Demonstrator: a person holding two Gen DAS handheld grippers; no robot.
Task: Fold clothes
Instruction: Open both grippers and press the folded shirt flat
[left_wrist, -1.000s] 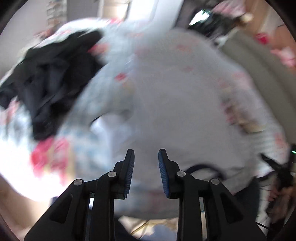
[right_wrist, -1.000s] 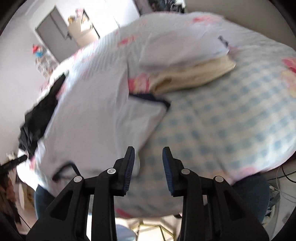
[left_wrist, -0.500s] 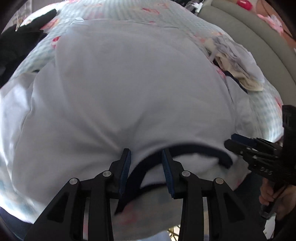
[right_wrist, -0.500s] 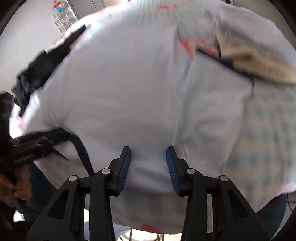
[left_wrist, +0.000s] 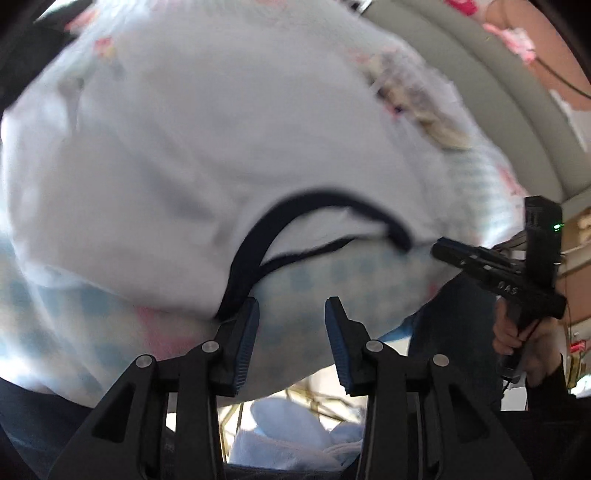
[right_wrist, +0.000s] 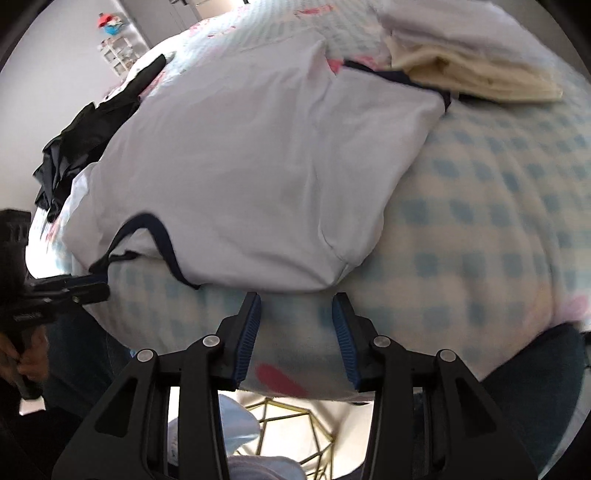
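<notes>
Visibly, two grippers, left gripper (left_wrist: 291, 314) and right gripper (right_wrist: 295, 308), gape, having just widened, over one white shirt (right_wrist: 258, 155).

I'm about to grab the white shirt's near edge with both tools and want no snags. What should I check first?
1. Left tool open: ok, its jaws have just been opening, nothing gripped.
2. Right tool open: ok, only the checked blanket lies beyond its tips.
3. White shirt spread flat: mostly ok, with creases.
4. Dark neckline by the left tool: ok, but whether it touches, cannot tell.
5. Right tool at the shirt's edge: not ok, just short of it.
6. Folded stack clear of the shirt: not ok, it lies against the sleeve.
</notes>
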